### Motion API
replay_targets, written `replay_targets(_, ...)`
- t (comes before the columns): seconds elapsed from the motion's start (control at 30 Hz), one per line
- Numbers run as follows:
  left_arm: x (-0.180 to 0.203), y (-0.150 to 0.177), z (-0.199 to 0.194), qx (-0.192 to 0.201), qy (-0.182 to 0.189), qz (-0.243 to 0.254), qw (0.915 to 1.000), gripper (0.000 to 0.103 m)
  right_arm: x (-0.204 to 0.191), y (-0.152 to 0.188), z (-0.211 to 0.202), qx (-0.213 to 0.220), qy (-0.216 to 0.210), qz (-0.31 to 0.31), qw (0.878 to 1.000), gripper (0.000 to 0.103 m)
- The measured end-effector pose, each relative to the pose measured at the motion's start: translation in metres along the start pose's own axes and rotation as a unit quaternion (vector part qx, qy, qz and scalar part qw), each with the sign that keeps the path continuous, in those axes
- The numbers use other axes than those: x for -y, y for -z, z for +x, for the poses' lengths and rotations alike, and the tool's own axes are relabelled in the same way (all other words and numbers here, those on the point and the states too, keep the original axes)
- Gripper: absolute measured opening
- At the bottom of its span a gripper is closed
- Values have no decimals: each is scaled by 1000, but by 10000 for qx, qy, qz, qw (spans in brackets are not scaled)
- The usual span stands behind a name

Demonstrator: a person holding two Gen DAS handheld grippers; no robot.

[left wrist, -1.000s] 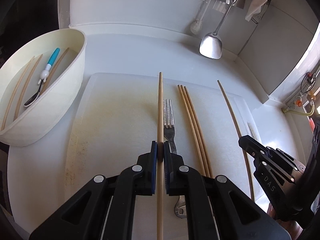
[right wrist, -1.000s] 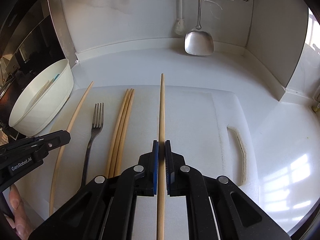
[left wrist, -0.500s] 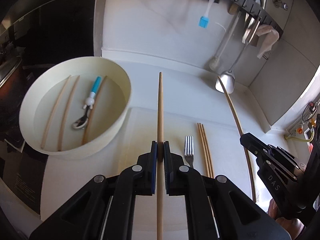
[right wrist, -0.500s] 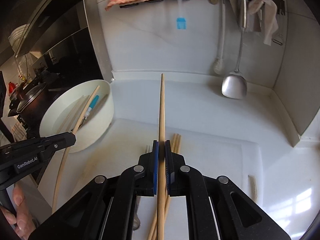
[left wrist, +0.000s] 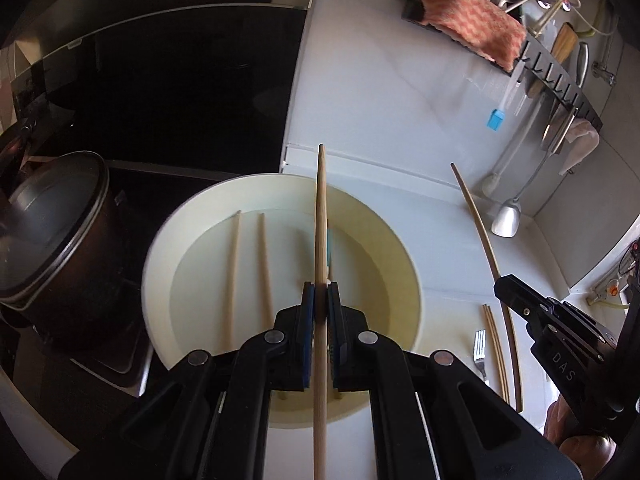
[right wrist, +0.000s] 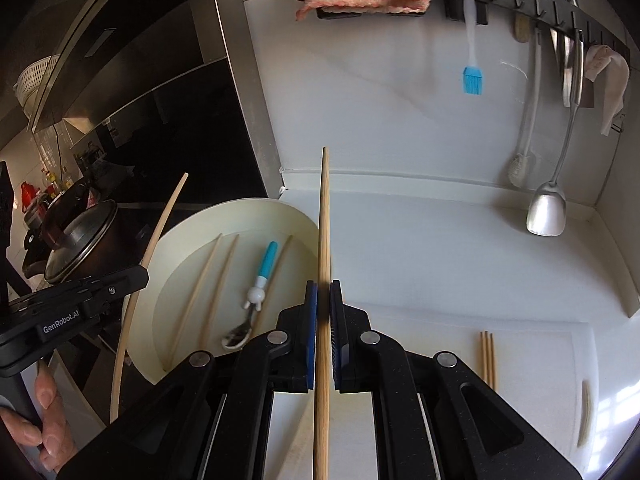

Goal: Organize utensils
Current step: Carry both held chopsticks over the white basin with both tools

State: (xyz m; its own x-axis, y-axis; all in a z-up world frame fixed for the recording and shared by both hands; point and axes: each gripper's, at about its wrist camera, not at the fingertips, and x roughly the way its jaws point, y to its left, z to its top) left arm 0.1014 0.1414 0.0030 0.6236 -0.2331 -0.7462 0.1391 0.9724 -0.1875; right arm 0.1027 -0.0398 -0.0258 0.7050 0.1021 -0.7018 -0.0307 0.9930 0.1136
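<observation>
Round cream plastic bowl (left wrist: 280, 196) sits directly beneath your left gripper (left wrist: 320, 300), jaws pinching long pale wooden chopstick (left wrist: 320, 216), shaft running lengthwise across bowl, parallel to chopsticks already inside. Your right gripper (right wrist: 323, 300), pinching second wooden chopstick (right wrist: 325, 216), hangs over bowl's right rim. Left hand nearer; likely drops first. Fork and three chopsticks wait on white cutting board (right wrist: 532, 344).

Two long wooden chopsticks are hanging over the cream bowl (left wrist: 404, 264), one (left wrist: 320, 240) clamped per gripper, the other (right wrist: 325, 248) at its rim. Three chopsticks (right wrist: 208, 280) and a blue-handled spoon (right wrist: 256, 292) are lying inside. Three more chopsticks (right wrist: 487, 356) and a fork (left wrist: 479, 348) are resting on the white board (right wrist: 540, 344).
</observation>
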Motion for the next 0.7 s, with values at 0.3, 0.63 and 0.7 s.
replay_targets(0.3,-48,-7,26,-278,-188,-338,9989,7,-50,-16,46,-418,-403,-153,9982,6)
replay_targets(0.63,-69,-11,63,-681,-176,-531,9961,7,-75,-18,99,-1028,-720,-67,9921,6)
replay_targets(0.7,-70,-11,69,-753,-166,-541,9956,7,-78,-18,109,-1144,-762,-22,9905,6)
